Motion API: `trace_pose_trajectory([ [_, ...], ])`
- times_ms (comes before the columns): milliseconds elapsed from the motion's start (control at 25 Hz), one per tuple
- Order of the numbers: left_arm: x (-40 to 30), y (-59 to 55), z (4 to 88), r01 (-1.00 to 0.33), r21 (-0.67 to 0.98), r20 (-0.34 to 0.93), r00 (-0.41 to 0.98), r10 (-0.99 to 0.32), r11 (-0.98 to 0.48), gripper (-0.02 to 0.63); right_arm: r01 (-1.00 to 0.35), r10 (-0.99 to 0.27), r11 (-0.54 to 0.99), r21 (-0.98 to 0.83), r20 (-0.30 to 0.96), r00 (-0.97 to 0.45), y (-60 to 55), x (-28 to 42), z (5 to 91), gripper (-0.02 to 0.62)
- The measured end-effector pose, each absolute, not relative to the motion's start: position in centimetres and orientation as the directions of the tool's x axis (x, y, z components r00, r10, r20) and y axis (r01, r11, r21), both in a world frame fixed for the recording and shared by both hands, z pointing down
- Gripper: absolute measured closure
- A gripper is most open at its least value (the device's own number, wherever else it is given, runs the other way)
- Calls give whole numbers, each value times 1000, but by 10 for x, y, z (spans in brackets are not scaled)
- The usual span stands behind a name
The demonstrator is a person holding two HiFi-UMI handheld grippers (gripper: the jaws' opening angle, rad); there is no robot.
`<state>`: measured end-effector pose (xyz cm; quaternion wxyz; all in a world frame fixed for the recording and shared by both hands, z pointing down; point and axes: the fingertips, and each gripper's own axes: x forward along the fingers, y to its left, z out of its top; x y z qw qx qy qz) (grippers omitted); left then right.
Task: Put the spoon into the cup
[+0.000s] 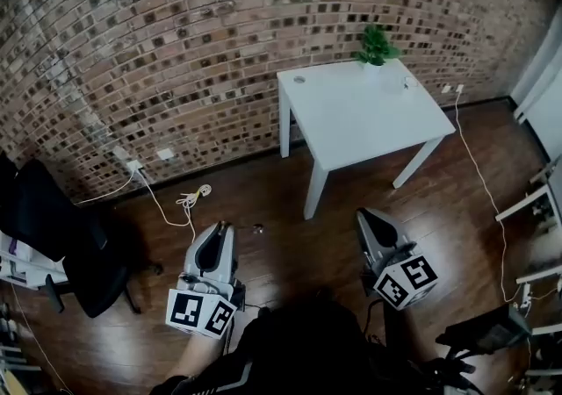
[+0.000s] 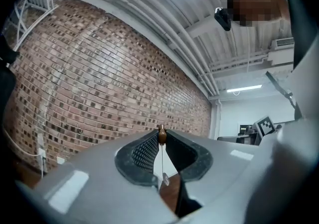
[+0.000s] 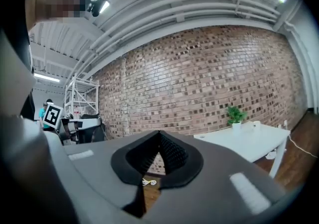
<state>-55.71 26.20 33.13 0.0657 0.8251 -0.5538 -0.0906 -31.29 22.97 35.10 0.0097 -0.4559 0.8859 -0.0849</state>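
Left gripper [image 1: 219, 231] is being pinched on the spoon [image 2: 161, 137], short of the white bench [image 1: 351, 125]; right gripper [image 1: 365, 216], nearer the bench, is being pressed together, empty.

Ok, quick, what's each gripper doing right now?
Left gripper: jaws shut on the spoon.
Right gripper: jaws shut, nothing between them.

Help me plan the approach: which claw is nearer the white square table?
Right. The right claw faces the front leg of the white square table; the left claw, gripping a thin brown-tipped spoon, sits farther off to its left.
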Motion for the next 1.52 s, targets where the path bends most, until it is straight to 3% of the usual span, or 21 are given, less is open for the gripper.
trace_pose_trajectory([
  [440, -446, 151, 339, -879, 256, -38, 406, -913, -401, 568, -806, -812, 563, -182, 59, -580, 147, -209, 358, 590],
  [920, -396, 29, 329, -791, 277, -77, 548, -833, -546, 568, -884, -885, 445, -143, 82, -459, 49, -167, 353, 589],
  [1120, -368, -12, 346, -773, 285, -26, 584, -811, -566, 568, -911, -913, 391, -129, 73, -402, 19, -132, 350, 589],
  [1520, -246, -95, 358, -772, 274, 2, 597, -802, -574, 568, -911, -919, 376, -171, 52, -390, -41, -21, 355, 589],
])
